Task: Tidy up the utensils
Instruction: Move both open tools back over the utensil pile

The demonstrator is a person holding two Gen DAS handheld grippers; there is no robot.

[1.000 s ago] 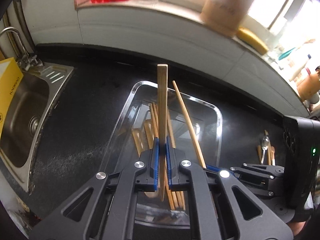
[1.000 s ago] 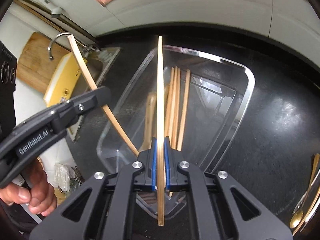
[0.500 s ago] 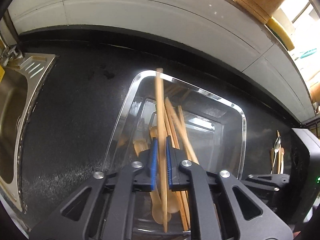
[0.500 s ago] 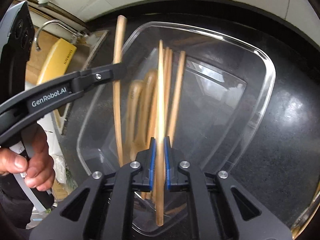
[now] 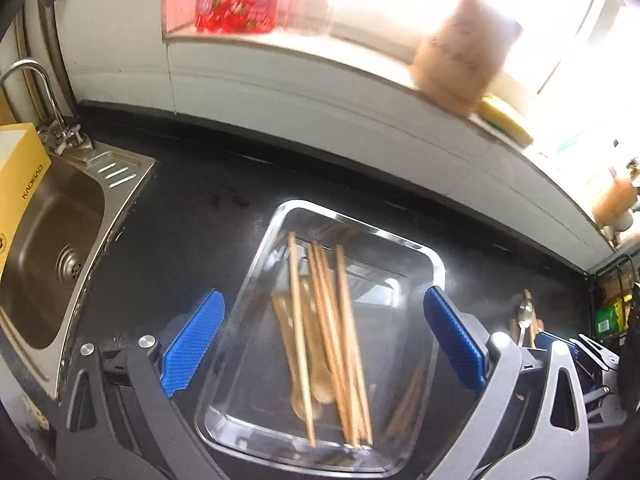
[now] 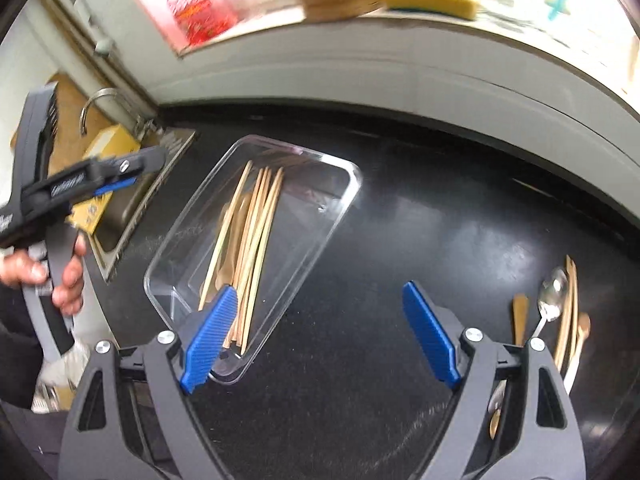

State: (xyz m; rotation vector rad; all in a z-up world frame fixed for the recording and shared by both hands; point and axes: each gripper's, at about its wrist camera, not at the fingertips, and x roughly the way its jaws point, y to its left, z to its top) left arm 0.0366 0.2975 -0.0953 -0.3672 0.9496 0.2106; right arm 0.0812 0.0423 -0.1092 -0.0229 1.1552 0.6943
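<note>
A clear rectangular tray (image 5: 434,264) (image 6: 340,208) lies on the black counter and holds several wooden chopsticks (image 5: 340,320) (image 6: 256,236) and wooden spoons (image 5: 316,380). My left gripper (image 5: 324,344) is open and empty, raised above the tray's near half. It also shows at the left of the right wrist view (image 6: 116,178). My right gripper (image 6: 320,332) is open and empty, above the counter just right of the tray's near corner. A loose pile of utensils (image 6: 560,312) with a metal spoon (image 6: 552,294) and wooden pieces lies at the right; it also shows in the left wrist view (image 5: 526,320).
A steel sink (image 5: 52,248) with a tap (image 5: 36,84) lies left of the tray, with a yellow box (image 5: 16,184) at its edge. A white tiled ledge behind carries a red-labelled pack (image 5: 236,0), a wooden block (image 5: 464,56) and a yellow sponge (image 6: 432,2).
Both grippers have opened and let their chopsticks go into the tray. Both have pulled up and back; the right one has shifted right toward the loose utensils.
</note>
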